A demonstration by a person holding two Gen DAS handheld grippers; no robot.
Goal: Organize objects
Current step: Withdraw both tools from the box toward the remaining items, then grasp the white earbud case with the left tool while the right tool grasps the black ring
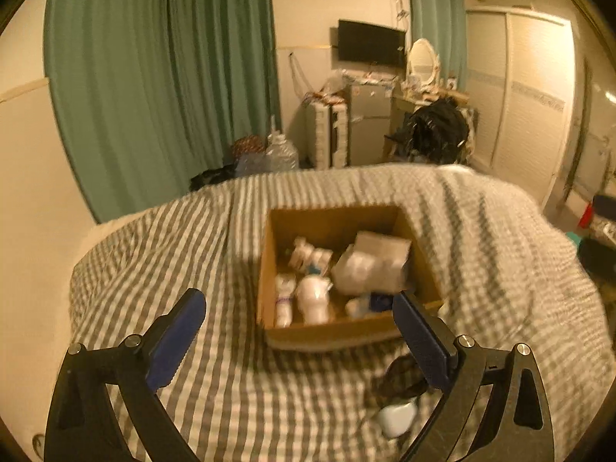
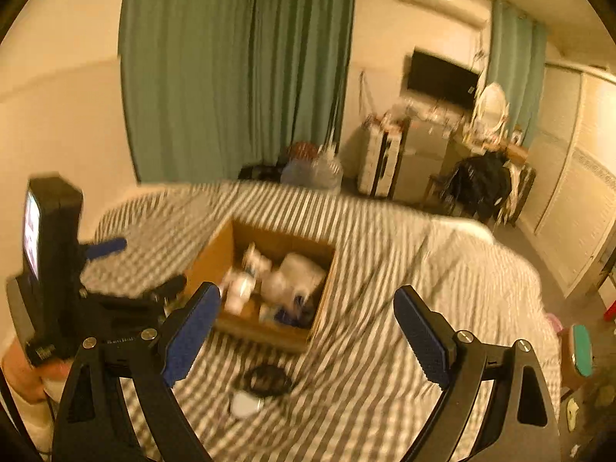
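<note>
Since the box [image 1: 346, 331] sits in the middle of the bed [image 1: 192, 238] with bottles [image 1: 313, 300] and a pale packet [image 1: 373, 265] already inside, it looks to be the collecting point for the loose things. Both the left gripper [image 1: 298, 313] and the right gripper [image 2: 308, 312] hang above the striped cover with jaws spread and nothing between them. Probably next for sorting, a small white item [image 2: 244, 404] and a dark coil [image 2: 267, 381] lie just short of the box.

Open box [image 2: 215, 258] w/ items, striped bed [image 2: 385, 269]
</note>
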